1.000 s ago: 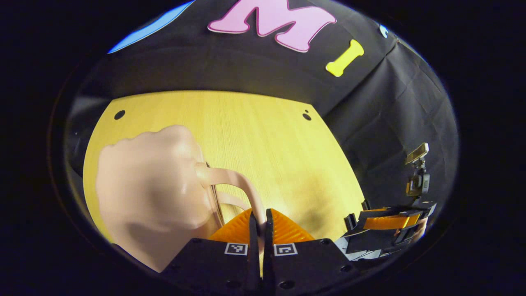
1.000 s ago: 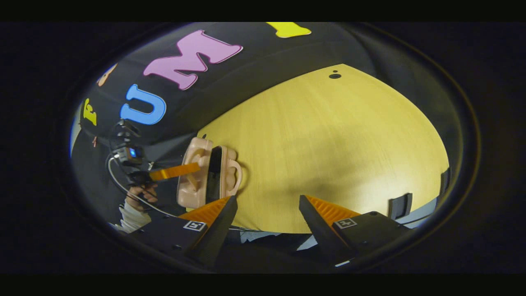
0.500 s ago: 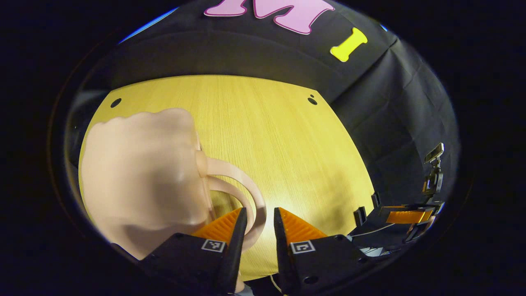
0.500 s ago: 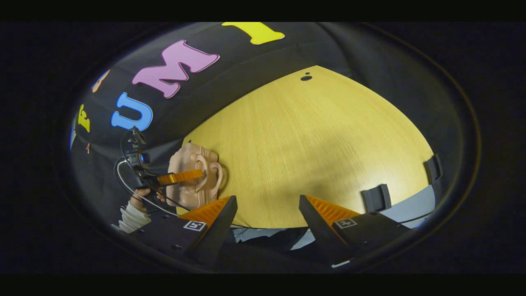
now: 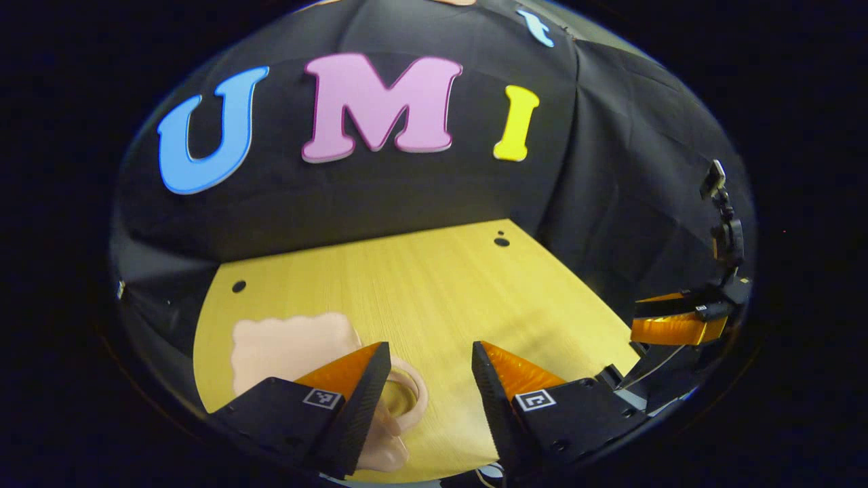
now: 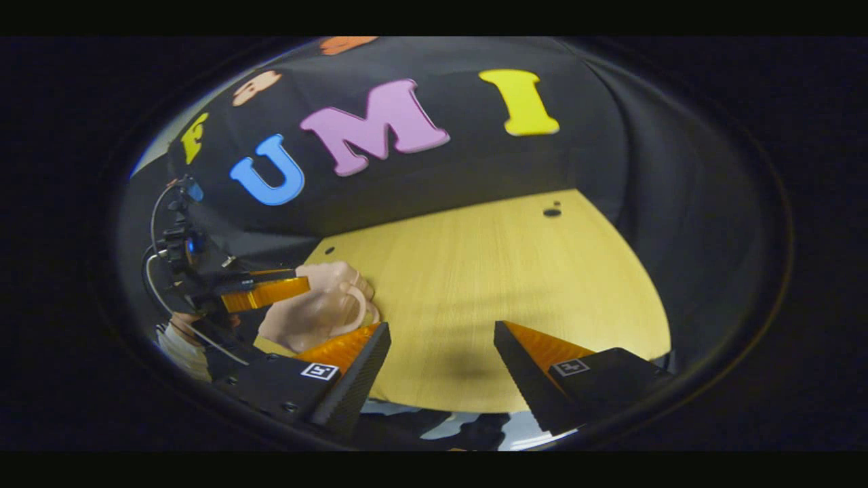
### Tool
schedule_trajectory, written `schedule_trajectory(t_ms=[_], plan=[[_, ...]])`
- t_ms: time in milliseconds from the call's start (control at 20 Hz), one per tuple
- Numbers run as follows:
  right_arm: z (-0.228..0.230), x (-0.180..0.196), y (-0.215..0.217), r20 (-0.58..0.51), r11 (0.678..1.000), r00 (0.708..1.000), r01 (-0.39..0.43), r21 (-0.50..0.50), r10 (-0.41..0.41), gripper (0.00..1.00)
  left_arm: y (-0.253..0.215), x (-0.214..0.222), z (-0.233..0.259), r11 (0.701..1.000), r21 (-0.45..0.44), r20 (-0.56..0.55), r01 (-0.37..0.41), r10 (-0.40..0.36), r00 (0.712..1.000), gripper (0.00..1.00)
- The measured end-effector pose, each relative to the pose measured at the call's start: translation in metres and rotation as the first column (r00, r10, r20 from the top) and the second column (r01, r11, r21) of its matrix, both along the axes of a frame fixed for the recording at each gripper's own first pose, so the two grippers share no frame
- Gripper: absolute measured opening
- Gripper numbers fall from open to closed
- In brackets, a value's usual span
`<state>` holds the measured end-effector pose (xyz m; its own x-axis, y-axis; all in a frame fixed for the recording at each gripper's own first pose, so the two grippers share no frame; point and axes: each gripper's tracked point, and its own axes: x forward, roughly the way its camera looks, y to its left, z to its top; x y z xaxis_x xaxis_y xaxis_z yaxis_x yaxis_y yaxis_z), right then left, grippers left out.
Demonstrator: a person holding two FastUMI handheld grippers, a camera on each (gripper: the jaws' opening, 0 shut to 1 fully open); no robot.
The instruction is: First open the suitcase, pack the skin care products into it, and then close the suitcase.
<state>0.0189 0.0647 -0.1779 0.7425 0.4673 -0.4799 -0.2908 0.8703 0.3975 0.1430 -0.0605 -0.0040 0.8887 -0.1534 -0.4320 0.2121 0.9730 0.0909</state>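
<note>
A pale pink suitcase lies shut on the yellow table, its looped handles pointing toward the table's middle. My left gripper is open, hanging just above and right of the handles and touching nothing. In the right gripper view the suitcase sits at the left, partly behind my right gripper's left finger. My right gripper is open over bare table. The left gripper, held by a hand, hovers beside the case.
The right gripper shows at the table's right edge in the left gripper view. Small dark holes mark the table's far corners. Black cloth walls close in the back and right sides.
My left gripper let go of the suitcase handle, opened wide and drew back and up. The case, slightly ajar a second ago, now lies shut. My right gripper also rose and stayed open.
</note>
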Motion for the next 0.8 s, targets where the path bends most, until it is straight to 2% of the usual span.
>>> schedule_trajectory(t_ms=[50,150,300,450,550,650,700,800], plan=[[0.023,0.012,0.002,0.083,1.000,0.996,0.019,-0.004,-0.018,0.98,-0.004,-0.007,0.023,1.000,-0.003,0.075,-0.006,0.006,0.997,0.79],[0.076,0.028,0.006,0.244,0.999,0.969,0.040,-0.013,-0.036,0.98,-0.010,-0.012,0.065,0.999,-0.002,0.206,-0.040,0.040,0.978,0.82],[0.141,0.048,0.012,0.438,0.996,0.897,0.083,-0.037,-0.059,0.97,-0.016,-0.025,0.133,0.998,-0.017,0.390,-0.059,0.060,0.919,0.83],[0.183,0.058,0.012,0.556,0.988,0.824,0.152,-0.029,-0.110,0.97,-0.010,-0.058,0.182,0.995,0.005,0.522,-0.102,0.084,0.849,0.83],[0.204,0.057,0.010,0.600,0.984,0.788,0.180,-0.010,-0.139,0.98,-0.010,-0.067,0.198,0.994,0.018,0.569,-0.110,0.080,0.818,0.83],[0.215,0.058,0.009,0.636,0.980,0.757,0.197,0.001,-0.152,0.98,-0.015,-0.058,0.190,0.997,0.011,0.581,-0.074,0.054,0.812,0.83],[0.219,0.057,0.008,0.648,0.979,0.746,0.205,0.002,-0.157,0.98,-0.014,-0.057,0.187,0.998,0.002,0.570,-0.062,0.050,0.820,0.83],[0.218,0.055,0.011,0.655,0.979,0.740,0.205,-0.004,-0.152,0.98,-0.011,-0.064,0.189,0.997,-0.031,0.548,-0.069,0.075,0.833,0.83]])
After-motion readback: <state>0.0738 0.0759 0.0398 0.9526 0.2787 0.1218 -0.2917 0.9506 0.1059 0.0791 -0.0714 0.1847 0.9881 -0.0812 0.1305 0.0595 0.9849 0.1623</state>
